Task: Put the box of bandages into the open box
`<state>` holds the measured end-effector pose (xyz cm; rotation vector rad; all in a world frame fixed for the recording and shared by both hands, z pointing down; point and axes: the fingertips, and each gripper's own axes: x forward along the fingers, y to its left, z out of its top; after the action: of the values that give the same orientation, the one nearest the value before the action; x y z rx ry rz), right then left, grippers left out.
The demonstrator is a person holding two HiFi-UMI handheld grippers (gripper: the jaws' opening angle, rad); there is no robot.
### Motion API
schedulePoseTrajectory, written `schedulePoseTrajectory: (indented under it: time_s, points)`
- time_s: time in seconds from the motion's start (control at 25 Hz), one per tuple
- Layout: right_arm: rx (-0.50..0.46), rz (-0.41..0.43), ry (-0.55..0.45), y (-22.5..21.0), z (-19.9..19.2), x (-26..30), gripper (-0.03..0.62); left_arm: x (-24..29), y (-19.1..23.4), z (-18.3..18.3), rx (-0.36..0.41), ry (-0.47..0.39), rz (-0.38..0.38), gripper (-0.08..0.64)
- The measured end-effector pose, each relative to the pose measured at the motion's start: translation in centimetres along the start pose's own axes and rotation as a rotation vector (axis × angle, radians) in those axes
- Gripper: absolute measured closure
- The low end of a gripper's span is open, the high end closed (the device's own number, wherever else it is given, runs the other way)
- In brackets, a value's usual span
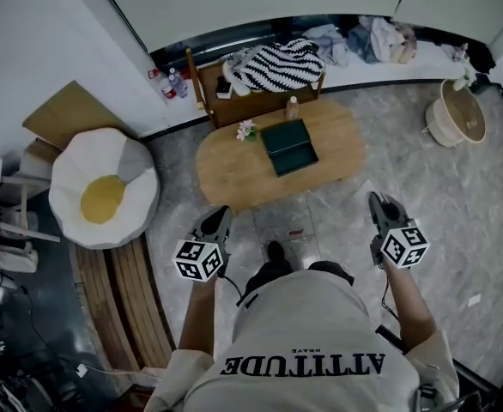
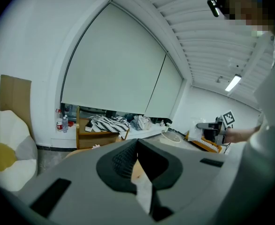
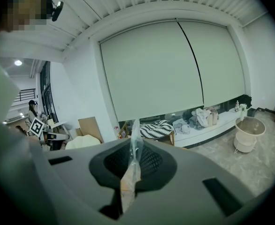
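Nearest, fingers clenched shut on both the left gripper (image 1: 221,214) and the right gripper (image 1: 377,201). Farther on, dark green open box (image 1: 290,147) lying on the oval wooden bench (image 1: 226,172). Bandage box: cannot tell where.

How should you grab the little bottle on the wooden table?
Probably by its body, closing the jaws across its sides. The bottle stands upright and slim at the far edge of the table, with the green box just in front, so come from above or the bare right side.

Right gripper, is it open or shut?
Shut: the right gripper has its jaws pressed together, pinching only a thin clear strip.
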<state>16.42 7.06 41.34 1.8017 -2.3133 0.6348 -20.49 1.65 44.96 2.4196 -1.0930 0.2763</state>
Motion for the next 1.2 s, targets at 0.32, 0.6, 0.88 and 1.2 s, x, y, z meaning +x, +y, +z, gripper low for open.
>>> schedulePoseTrajectory:
  time_s: [0.32, 0.6, 0.88, 1.2]
  points:
    - [-0.004, -0.033, 0.010, 0.9, -0.1, 2.4, 0.565, 2.3, 3.0, 0.8, 0.000, 0.013, -0.044, 0.540]
    - [0.006, -0.038, 0.013, 1.0, 0.4, 4.0, 0.565, 3.6, 4.0, 1.8, 0.000, 0.022, -0.060, 0.538]
    - [-0.001, -0.018, 0.054, 0.3, -0.7, 5.1, 0.565, 5.4, 4.0, 1.1, -0.011, 0.044, -0.062, 0.538]
    - [0.008, 0.033, 0.075, -4.0, 0.2, 7.7, 0.565, 8.7, 2.9, 1.1, -0.036, 0.043, -0.002, 0.538]
